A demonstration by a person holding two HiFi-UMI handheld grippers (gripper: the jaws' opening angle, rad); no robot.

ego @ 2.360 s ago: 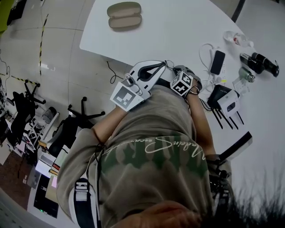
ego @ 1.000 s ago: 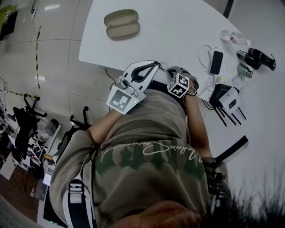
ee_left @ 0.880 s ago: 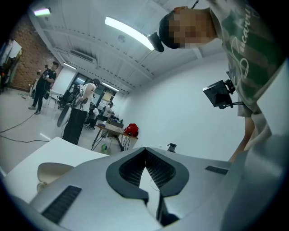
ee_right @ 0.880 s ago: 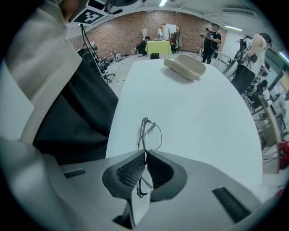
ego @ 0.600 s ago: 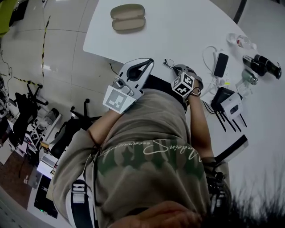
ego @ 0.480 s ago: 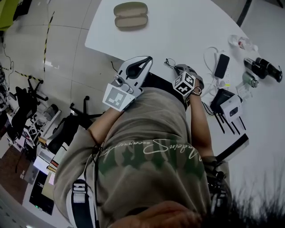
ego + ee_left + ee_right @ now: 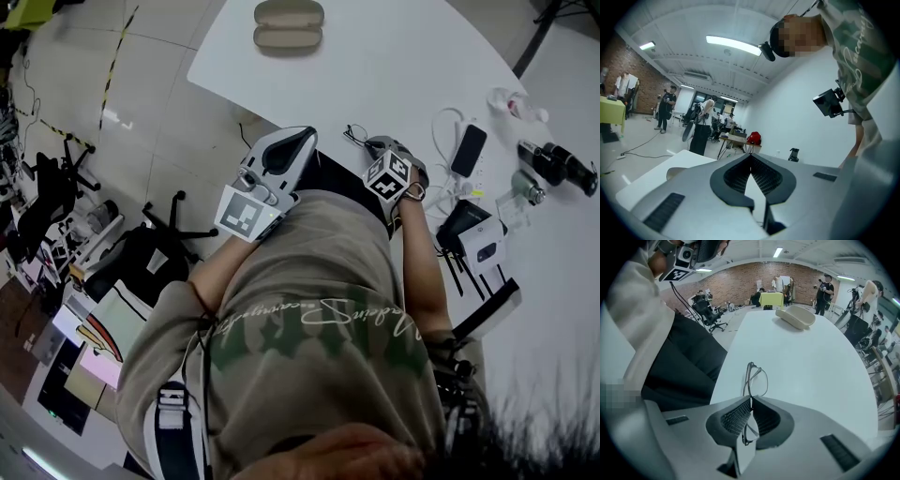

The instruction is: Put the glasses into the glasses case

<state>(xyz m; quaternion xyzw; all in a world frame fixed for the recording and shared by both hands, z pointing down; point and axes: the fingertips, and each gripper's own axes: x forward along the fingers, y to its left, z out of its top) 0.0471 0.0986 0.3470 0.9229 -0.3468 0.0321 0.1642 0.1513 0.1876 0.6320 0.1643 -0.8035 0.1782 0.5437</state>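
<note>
The thin-framed glasses stand edge-on between the jaws of my right gripper, which is shut on them just above the near edge of the white table. In the head view the right gripper holds the glasses at the table's near edge. The open tan glasses case lies at the far side, well apart; it shows as the glasses case ahead of the right gripper. My left gripper hovers at the table edge, left of the right one. The left gripper is shut and holds nothing.
To the right on the table lie a phone on a white cable, a router with antennas and dark cylindrical items. Office chairs stand on the floor at left. People stand in the room beyond the table.
The head camera has swung, so the case sits higher and further right in view. The left gripper shifted slightly toward the table edge. The right gripper stays shut on the glasses.
</note>
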